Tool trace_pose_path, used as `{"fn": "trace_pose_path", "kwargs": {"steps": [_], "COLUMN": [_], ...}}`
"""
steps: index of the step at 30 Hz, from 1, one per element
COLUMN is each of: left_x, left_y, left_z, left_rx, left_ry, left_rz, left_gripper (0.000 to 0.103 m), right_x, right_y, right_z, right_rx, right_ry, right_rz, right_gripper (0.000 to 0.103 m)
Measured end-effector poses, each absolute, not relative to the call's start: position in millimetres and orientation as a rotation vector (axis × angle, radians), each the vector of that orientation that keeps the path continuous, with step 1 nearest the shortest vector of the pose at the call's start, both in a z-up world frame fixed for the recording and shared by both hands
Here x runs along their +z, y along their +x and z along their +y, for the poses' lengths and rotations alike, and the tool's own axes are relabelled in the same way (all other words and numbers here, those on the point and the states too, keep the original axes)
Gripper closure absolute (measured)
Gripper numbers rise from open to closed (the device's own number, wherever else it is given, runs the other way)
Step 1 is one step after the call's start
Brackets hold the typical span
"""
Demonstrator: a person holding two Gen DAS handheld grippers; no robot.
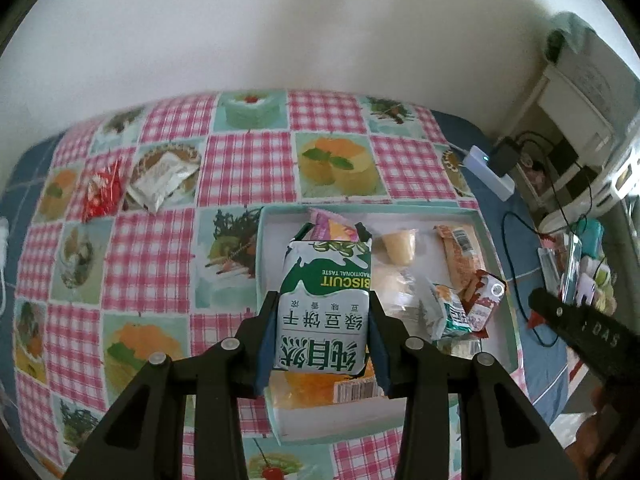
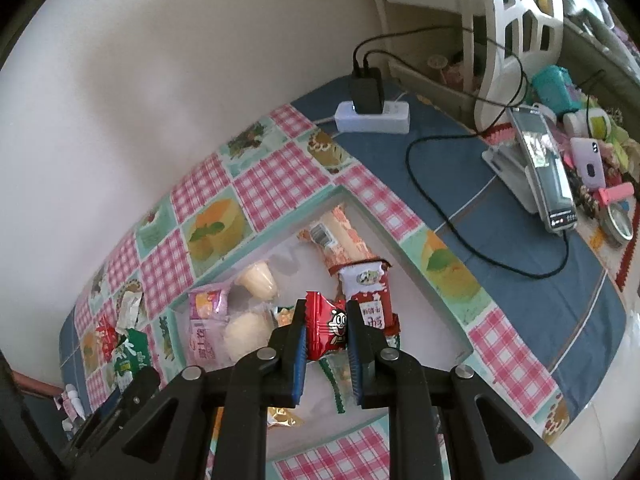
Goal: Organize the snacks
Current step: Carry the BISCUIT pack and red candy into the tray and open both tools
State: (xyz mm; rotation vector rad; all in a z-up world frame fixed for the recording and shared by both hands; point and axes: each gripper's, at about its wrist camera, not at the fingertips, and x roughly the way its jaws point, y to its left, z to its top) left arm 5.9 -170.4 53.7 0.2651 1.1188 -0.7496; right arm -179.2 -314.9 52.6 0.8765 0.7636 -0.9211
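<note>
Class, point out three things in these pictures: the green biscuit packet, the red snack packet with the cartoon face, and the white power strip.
green biscuit packet [image 1: 326, 304], left wrist view, middle of its printed front.
red snack packet [image 2: 327, 330], right wrist view, cartoon face between the pads.
white power strip [image 2: 394, 120], right wrist view, bare top right of the charger.

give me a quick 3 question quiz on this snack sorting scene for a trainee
1. True or false: the left gripper grips a green biscuit packet.
2. What does the right gripper hold? A) a red snack packet B) a jelly cup C) nothing
3. Name the two snacks lying outside the tray on the tablecloth.

Key
1. True.
2. A, the red snack packet.
3. A red wrapper and a white sachet.
</note>
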Motion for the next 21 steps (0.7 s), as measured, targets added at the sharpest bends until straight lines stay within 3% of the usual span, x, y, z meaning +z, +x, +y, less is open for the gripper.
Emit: {"fn": "trace_pose_path", "kwargs": {"steps": [21], "left_x": [17.9], "left_y": [23.5], "left_z": [-183.9], "left_rx": [-0.725], "left_ry": [0.265], "left_rz": [1.174], "left_gripper": [0.061], "right_x": [2.5], "right_y": [-163.4], "right_z": [-324.8], "right_rx": [-0.925], "right_ry": [0.938], "right_rz": [0.922], "right_gripper": [0.084]}}
